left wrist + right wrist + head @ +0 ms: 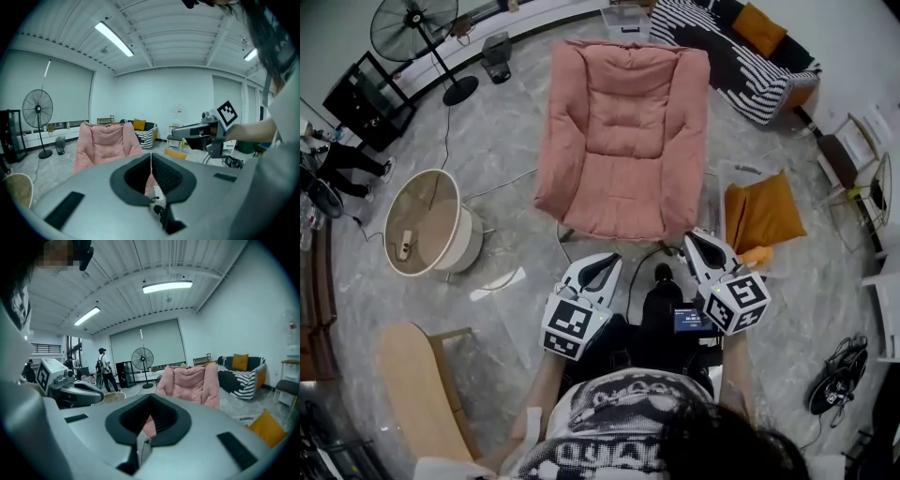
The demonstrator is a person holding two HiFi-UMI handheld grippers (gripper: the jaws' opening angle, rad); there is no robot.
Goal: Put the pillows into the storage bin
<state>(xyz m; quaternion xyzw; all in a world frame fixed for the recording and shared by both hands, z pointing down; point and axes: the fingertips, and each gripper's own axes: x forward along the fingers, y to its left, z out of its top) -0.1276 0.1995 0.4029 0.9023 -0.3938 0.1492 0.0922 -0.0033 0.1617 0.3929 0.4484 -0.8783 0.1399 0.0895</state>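
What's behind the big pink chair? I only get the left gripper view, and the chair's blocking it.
Observer: In the head view, a clear lidded box sits on the floor beyond the pink armchair.
Operator: Is the other gripper holding something?
Observer: No. Its own view shows the right gripper with its jaws shut together and nothing between them.
Operator: Is anyone else in the room?
Observer: Yes. The right gripper view shows a person standing near the fan.
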